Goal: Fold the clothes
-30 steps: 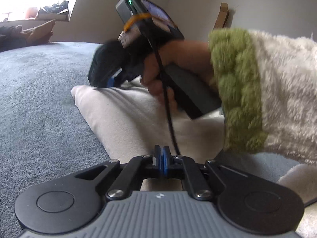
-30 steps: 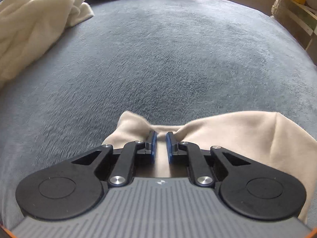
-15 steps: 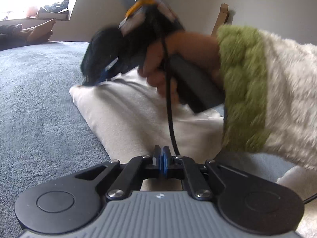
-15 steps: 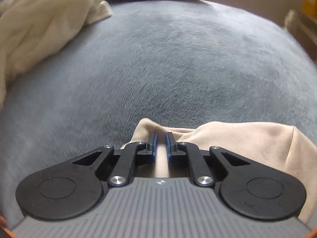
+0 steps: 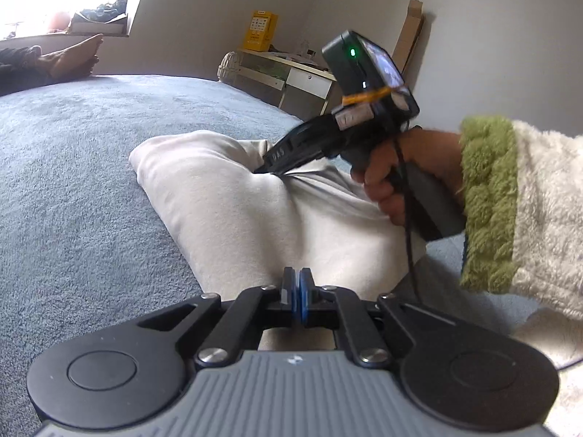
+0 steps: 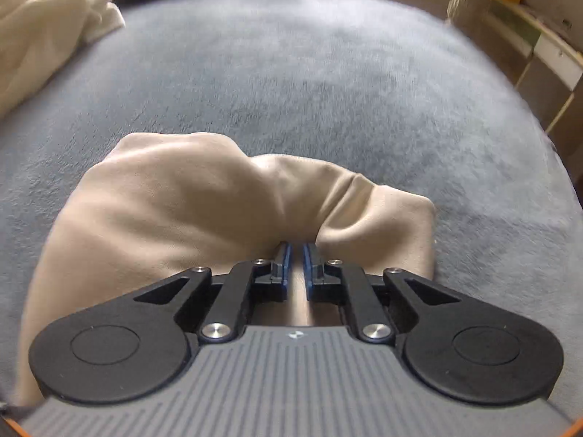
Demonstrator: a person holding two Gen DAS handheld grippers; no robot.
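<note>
I have both tongs clamped on the beige garment, which lies on the grey-blue blanket. My left gripper sits with its blue pads pressed flat together over the cloth's near edge; I can't quite see the fabric between them from this angle, but it runs right under the tips, so I judge it pinched. It has not budged.

The change is on my right. A second ago the right gripper held a corner at the far end of the garment, with bare blanket just ahead of it. Now it has carried that corner back toward my left tongs, and a thick rolled hump of cloth bulges ahead of its tips. Its pads stand a narrow gap apart with fabric filling the gap, so it is gripping.

From the left view, the right tongs now bite into the garment's middle, with the doubled end beyond them.

I judge this the fold going over: one end is being laid back onto the rest. A cream pile waits well ahead and left of my right tongs.
</note>
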